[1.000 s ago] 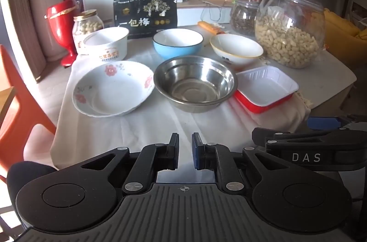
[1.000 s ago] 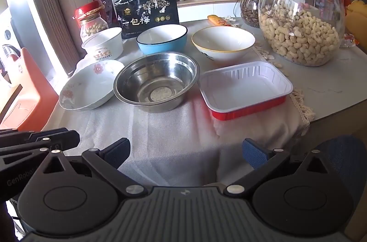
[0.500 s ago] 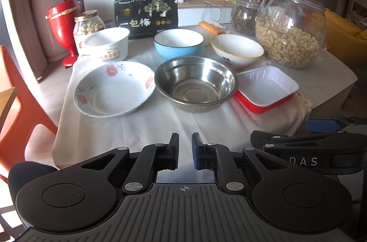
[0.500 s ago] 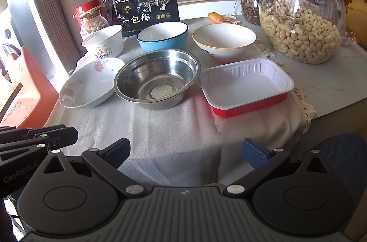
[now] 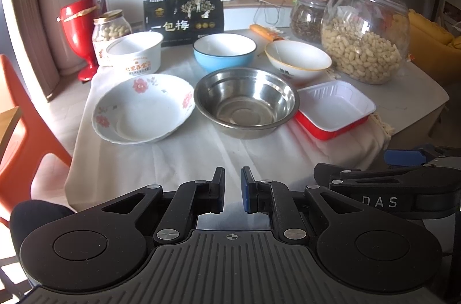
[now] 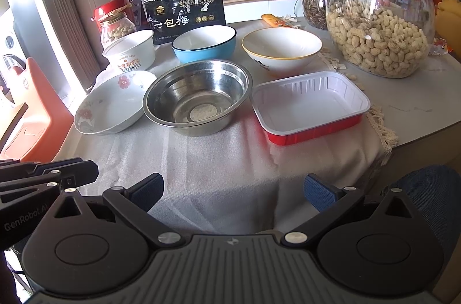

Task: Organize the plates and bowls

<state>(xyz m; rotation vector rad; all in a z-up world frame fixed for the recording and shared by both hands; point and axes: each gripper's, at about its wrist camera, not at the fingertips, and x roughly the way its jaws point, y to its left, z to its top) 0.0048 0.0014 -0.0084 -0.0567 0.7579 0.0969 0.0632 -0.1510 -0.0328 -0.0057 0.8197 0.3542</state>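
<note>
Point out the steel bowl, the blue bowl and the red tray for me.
steel bowl (image 6: 198, 99), right wrist view, inner wall.
blue bowl (image 6: 206, 52), right wrist view, outer side.
red tray (image 6: 311, 105), right wrist view, white floor.

**What everything's made of, from my feeds**

I've got a shiny brushed steel bowl (image 6: 196, 96); glossy glazed floral dish (image 5: 144, 108); glossy blue bowl (image 6: 204, 44); thin plastic-looking tray (image 6: 309, 105), white inside, red outside; clear glass peanut jar (image 6: 379, 16); matt, wrinkled white cloth (image 6: 230, 171) underneath.
</note>
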